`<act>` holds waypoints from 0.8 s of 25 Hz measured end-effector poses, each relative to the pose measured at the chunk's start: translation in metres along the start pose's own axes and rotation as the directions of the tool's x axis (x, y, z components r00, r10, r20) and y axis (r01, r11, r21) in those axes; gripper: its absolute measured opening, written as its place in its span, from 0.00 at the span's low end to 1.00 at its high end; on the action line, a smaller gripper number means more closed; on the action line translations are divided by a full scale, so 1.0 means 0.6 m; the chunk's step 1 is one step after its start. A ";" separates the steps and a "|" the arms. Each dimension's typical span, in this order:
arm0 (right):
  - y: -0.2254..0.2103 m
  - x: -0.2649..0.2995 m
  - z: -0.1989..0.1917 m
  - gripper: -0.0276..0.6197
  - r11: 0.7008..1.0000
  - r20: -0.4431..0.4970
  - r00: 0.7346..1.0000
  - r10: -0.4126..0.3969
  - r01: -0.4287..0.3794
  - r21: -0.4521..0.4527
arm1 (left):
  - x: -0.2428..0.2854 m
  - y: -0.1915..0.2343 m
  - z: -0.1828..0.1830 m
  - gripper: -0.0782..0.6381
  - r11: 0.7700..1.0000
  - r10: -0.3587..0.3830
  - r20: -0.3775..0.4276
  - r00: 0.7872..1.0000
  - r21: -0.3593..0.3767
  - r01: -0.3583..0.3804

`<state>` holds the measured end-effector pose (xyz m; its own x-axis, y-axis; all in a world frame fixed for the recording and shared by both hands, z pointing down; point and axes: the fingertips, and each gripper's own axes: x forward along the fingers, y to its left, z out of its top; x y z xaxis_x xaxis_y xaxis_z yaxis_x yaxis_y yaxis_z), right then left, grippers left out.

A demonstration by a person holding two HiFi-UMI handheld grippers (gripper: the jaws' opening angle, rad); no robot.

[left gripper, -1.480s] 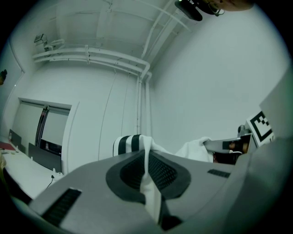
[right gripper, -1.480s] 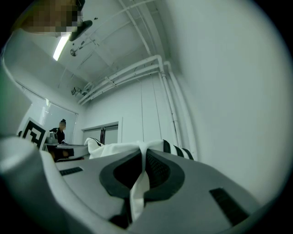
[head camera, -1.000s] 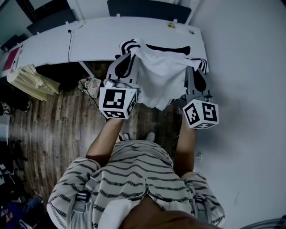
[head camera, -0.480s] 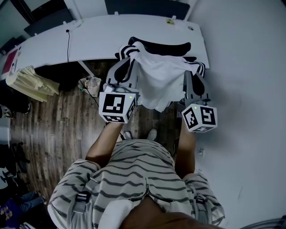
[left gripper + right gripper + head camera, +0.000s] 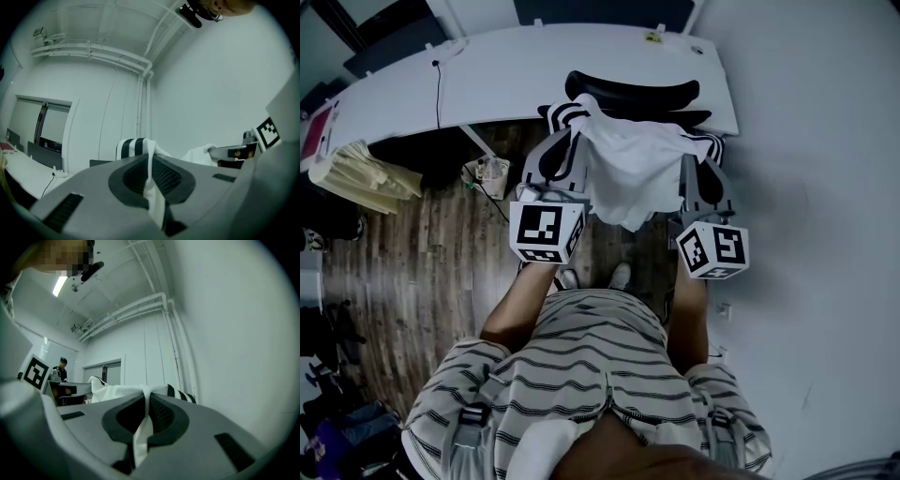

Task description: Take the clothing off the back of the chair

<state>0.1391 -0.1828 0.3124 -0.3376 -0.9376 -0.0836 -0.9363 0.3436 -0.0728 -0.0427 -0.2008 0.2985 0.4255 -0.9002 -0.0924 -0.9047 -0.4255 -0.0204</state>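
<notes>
Holding the clothing (image 5: 628, 178) up by two spots, between the chair (image 5: 633, 91) and the body. Left gripper (image 5: 151, 180) pinched shut on a thin fold of the white cloth. Right gripper (image 5: 142, 423) pinched shut on another fold, the same way. Sagging loose in the middle, with the low end dangling above the floor (image 5: 422, 272), not far from the shoes (image 5: 619, 275).

Could slip out with a hard tug or a quick jerk: only a small bit of cloth in each pinch. Could catch on the chair too: striped sleeves (image 5: 565, 114) right by the black chair back, too close to tell if touching. Pulling away low might snag a sleeve on the top edge, or drag the chair along. Might also brush the floor if lowered much more.

Not much room ahead: white desk (image 5: 516, 80) just behind the chair, so no good pushing forward. White wall (image 5: 806, 187) close on the right, so little space to swing the right arm out. More open on the left, over the wood floor, but with a small bundle (image 5: 487, 173) and a yellow cloth (image 5: 361, 173) near the desk there. Safest way, most likely: up a little and back toward the body, both hands together, nice and slow.
</notes>
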 end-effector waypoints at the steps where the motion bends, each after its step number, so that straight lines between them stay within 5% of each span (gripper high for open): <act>1: -0.001 -0.005 -0.007 0.08 1.000 -0.001 1.000 -0.001 0.001 -0.001 | -0.004 -0.004 -0.006 0.15 1.000 0.002 -0.003 1.000 0.002 -0.002; 20: 0.004 -0.020 -0.067 0.08 1.000 -0.044 0.999 -0.022 0.021 -0.020 | -0.019 -0.014 -0.060 0.15 1.000 0.008 -0.043 0.999 0.023 -0.007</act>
<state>0.1368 -0.1725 0.3532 -0.3207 -0.9464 -0.0381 -0.9450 0.3224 -0.0548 -0.0395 -0.1904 0.3355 0.4184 -0.9069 -0.0498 -0.9081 -0.4167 -0.0425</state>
